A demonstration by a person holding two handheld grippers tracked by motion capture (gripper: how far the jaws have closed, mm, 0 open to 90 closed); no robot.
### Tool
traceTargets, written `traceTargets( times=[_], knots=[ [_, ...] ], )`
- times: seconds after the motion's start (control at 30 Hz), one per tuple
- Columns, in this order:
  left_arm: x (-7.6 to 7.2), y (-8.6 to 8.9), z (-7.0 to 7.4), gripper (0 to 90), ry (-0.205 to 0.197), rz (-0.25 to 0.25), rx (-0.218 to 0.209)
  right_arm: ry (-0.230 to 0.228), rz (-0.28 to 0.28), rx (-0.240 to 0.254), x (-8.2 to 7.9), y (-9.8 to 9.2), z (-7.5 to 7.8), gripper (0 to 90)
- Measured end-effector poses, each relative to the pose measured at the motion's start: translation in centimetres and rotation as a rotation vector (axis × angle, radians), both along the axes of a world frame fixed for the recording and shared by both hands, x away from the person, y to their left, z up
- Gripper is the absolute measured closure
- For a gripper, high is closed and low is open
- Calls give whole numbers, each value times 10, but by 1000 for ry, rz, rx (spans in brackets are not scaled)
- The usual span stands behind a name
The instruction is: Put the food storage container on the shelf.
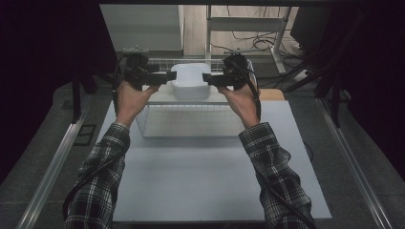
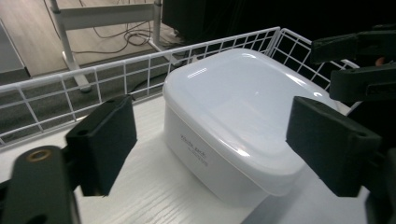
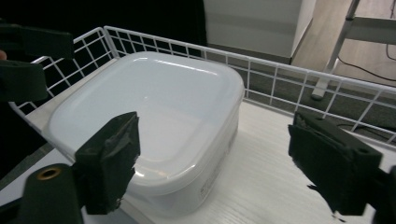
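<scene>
A white lidded plastic container (image 1: 190, 81) (image 2: 238, 107) (image 3: 154, 102) sits on the white floor of a white wire basket (image 1: 184, 125) at the table's far side. My left gripper (image 1: 168, 76) (image 2: 217, 144) is at the container's left side, jaws wide open, with the near corner of the container between them. At its right side is my right gripper (image 1: 207, 78) (image 3: 222, 158), also open around a corner of the container. Neither pair of jaws presses on it. Each gripper view shows the other gripper beyond the container: the right gripper (image 2: 359, 60), the left gripper (image 3: 28, 60).
The basket's wire walls (image 2: 126, 70) (image 3: 299, 79) stand close behind the container. The white tabletop (image 1: 210, 176) stretches toward the person. Beyond the table are a white cabinet (image 1: 143, 26), a metal desk frame (image 1: 248, 24) and floor cables (image 1: 260, 43).
</scene>
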State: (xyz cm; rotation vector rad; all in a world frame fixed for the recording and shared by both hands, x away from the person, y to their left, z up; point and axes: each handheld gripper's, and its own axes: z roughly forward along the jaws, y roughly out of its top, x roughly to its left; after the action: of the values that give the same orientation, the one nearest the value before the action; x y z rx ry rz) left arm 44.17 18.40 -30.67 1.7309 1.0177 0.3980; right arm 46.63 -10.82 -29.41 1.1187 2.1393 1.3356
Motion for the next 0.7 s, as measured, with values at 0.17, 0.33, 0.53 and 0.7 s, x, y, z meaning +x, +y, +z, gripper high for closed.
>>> traceTargets(
  times=[0.17,0.33,0.53,0.7],
  knots=[
    [-8,3,-1,67,-5,-37,7,-14,36,-12,-6,1,3,95],
    [-14,8,-2,37,-19,-67,-14,-34,69,-37,-12,4,6,47],
    [-21,13,-6,14,-27,-88,-29,-45,95,-62,-20,7,4,2],
    [-27,18,-12,0,-25,-118,-72,-29,110,-74,-27,6,-1,0]
  ],
)
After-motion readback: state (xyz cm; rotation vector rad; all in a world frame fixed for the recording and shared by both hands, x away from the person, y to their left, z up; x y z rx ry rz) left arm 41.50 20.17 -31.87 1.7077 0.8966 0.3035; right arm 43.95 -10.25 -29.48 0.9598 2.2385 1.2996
